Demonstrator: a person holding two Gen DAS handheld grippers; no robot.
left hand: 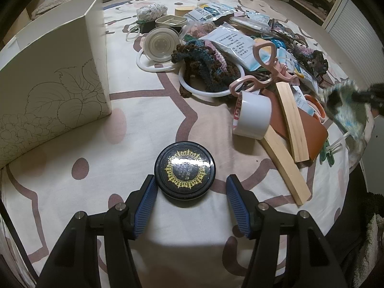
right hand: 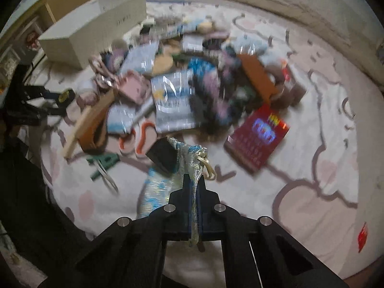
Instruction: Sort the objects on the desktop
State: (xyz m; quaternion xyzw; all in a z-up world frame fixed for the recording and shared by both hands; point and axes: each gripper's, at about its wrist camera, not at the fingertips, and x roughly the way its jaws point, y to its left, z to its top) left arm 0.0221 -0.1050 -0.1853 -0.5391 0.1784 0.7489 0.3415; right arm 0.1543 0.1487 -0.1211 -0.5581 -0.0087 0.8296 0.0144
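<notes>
One black tin [left hand: 184,171] between my left gripper's [left hand: 190,187] parted pads, two wood strips [left hand: 291,124] right of frame, one box [left hand: 55,84] upper left, my right gripper [right hand: 194,180] clamped on one crinkled bag [right hand: 168,168].

Little legible. On the side of the white tape roll [left hand: 252,115], red letters, partly cut off, something like "G". On the white packet [left hand: 236,44] in the pile, several lines of small dark print, too small to make out. On the round black tin [left hand: 184,169], a gold sunburst emblem with tiny characters at its centre, lost under glare. On the red packet [right hand: 259,134], colourful lettering and rows of print, blurred past reading. On the cream box [right hand: 96,31], a faint dark row of marks, unreadable.
</notes>
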